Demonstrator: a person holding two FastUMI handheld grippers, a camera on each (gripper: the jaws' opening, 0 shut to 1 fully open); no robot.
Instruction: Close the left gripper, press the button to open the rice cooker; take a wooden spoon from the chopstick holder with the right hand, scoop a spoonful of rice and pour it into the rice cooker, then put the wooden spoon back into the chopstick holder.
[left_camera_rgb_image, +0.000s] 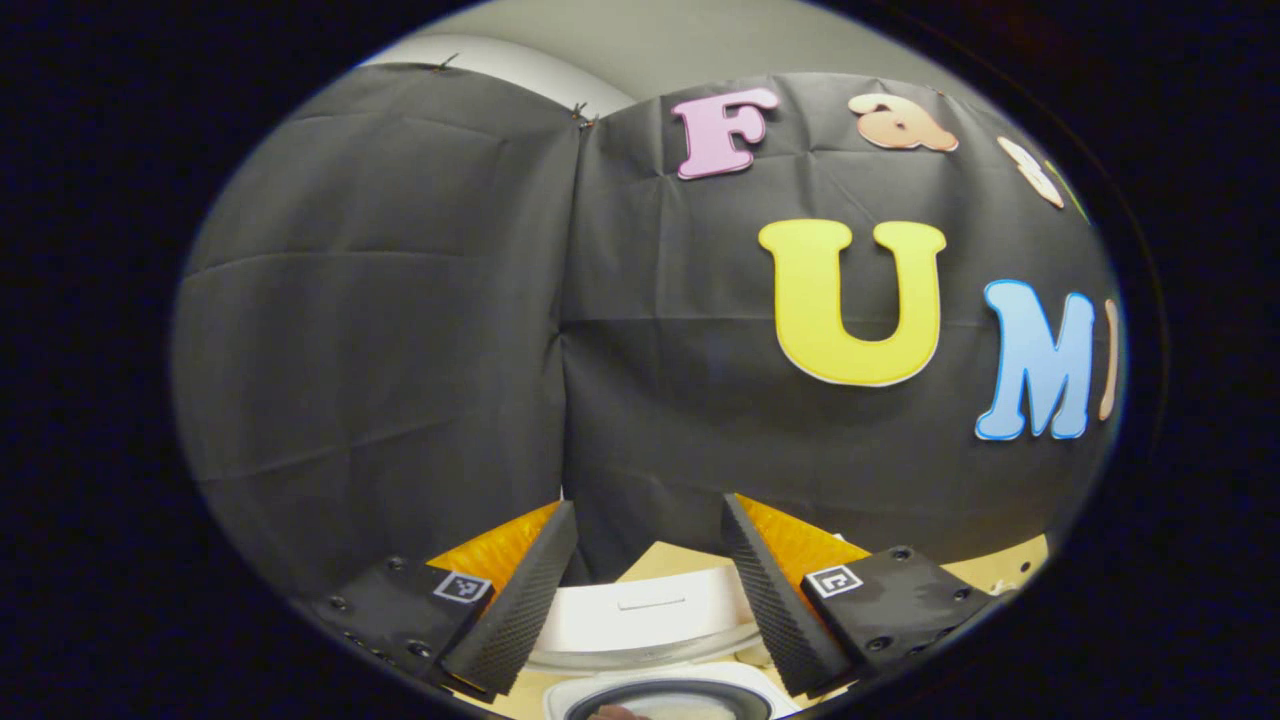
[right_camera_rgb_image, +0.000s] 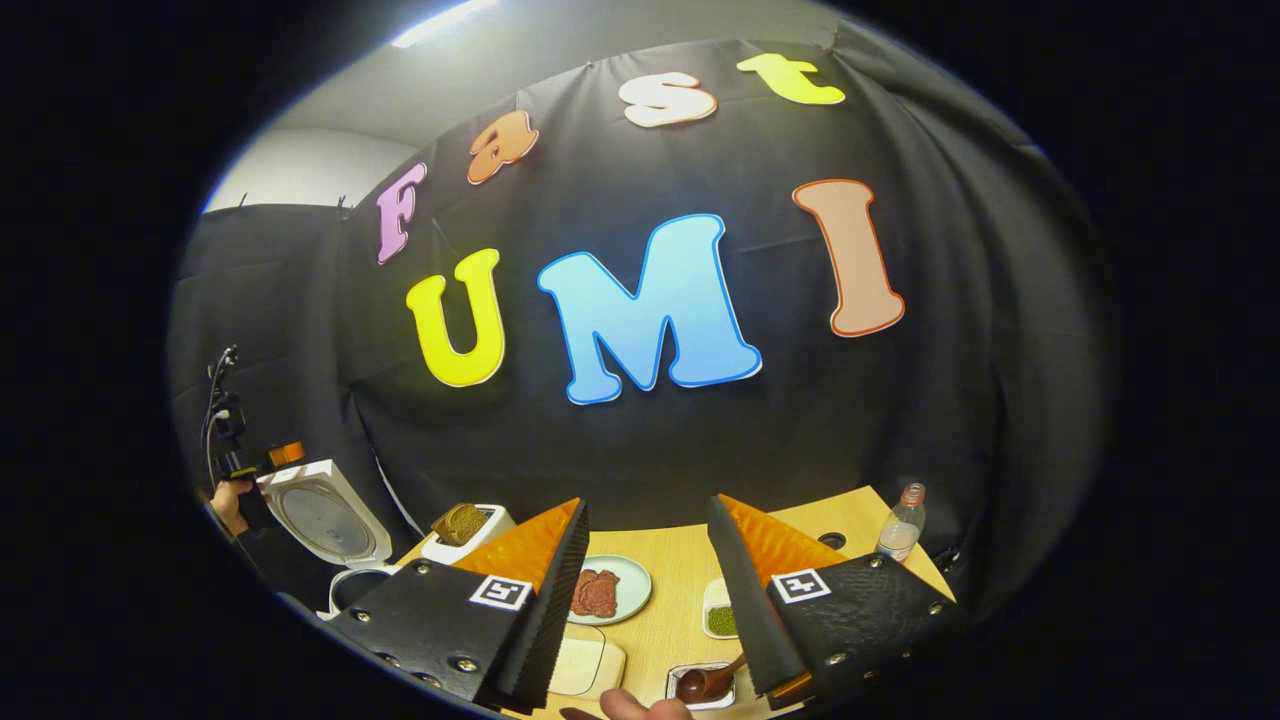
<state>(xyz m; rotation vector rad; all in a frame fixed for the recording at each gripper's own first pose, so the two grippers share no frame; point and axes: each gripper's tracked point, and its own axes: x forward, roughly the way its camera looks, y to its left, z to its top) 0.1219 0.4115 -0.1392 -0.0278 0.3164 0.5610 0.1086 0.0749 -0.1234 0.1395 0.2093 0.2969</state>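
Getting ready for the wooden spoon (right_camera_rgb_image: 712, 680)

The rice cooker (left_camera_rgb_image: 655, 625) lid is already up at the table's left edge. Both the left gripper (left_camera_rgb_image: 648, 590) and right gripper (right_camera_rgb_image: 648, 590) are held wide open, with nothing gripped. The spoon could be knocked if reached for carelessly.

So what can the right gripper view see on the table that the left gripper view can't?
Seen from the right: a toaster holding bread, a plate of meat, a dish of green beans, a wooden spoon in a tray, and a water bottle. Seen from the left: a straight look down into the cooker's inner pot. Both share the rice cooker with its lid up, the wooden table, and open fingers.
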